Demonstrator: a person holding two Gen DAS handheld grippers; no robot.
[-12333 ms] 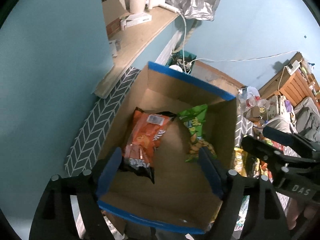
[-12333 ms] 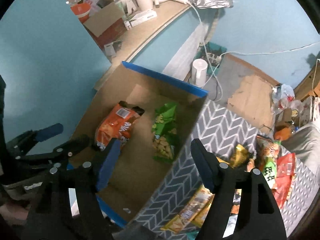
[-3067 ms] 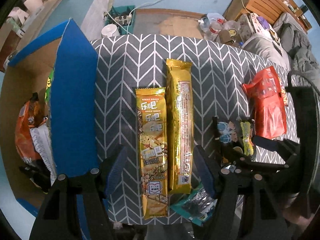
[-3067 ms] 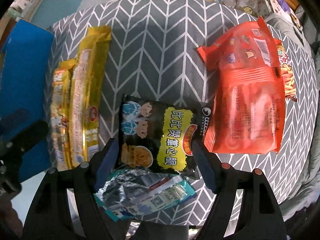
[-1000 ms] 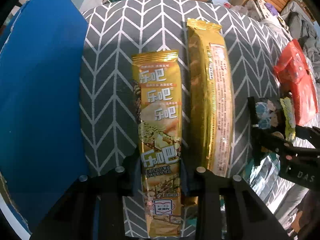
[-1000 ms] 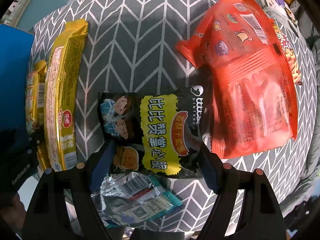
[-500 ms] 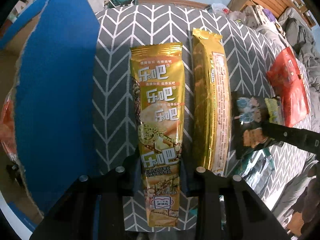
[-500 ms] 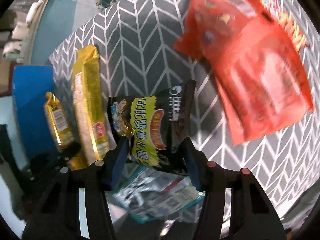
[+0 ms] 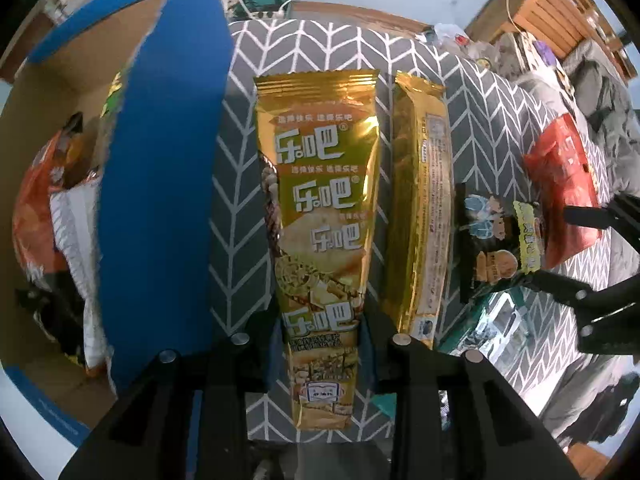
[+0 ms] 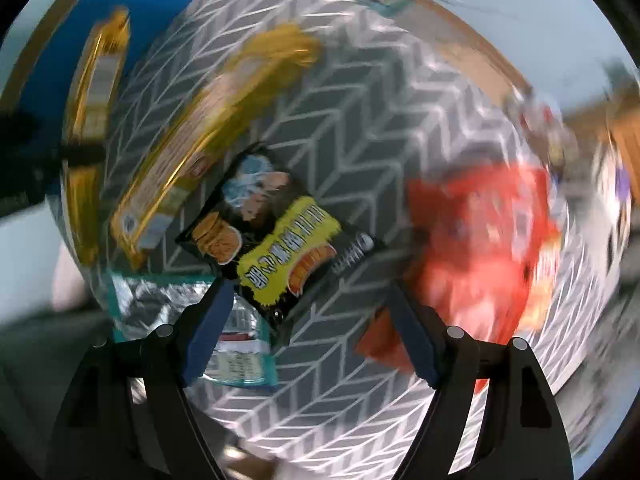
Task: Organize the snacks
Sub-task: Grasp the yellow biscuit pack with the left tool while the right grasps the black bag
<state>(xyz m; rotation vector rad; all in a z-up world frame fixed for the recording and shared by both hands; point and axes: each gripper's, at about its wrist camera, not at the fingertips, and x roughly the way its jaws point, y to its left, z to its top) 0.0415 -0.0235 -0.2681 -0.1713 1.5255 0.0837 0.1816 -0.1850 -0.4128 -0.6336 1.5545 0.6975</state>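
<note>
My left gripper (image 9: 322,320) is shut on the lower end of a long gold snack pack (image 9: 324,184), which hangs lifted above the grey chevron cloth (image 9: 240,200). A second gold pack (image 9: 420,208) lies on the cloth just to its right. The right wrist view is blurred by motion. There my right gripper (image 10: 310,286) has its jaws opening wide, and a black-and-yellow snack bag (image 10: 280,240) lies slanted ahead with one corner between the fingers; no pad presses on it. The right gripper (image 9: 546,244) also shows beside that bag (image 9: 492,240) in the left wrist view.
A cardboard box with a blue flap (image 9: 160,168) stands left of the cloth, holding an orange bag (image 9: 36,208) and other packs. A red bag (image 10: 480,232) lies right of the black one, and a silver-teal pack (image 10: 168,304) lies near the cloth's front edge.
My left gripper has risen with the gold pack, bringing more of the box into view. The right gripper closed around the black bag, rolled, and now stands wide again; the bag lies turned.
</note>
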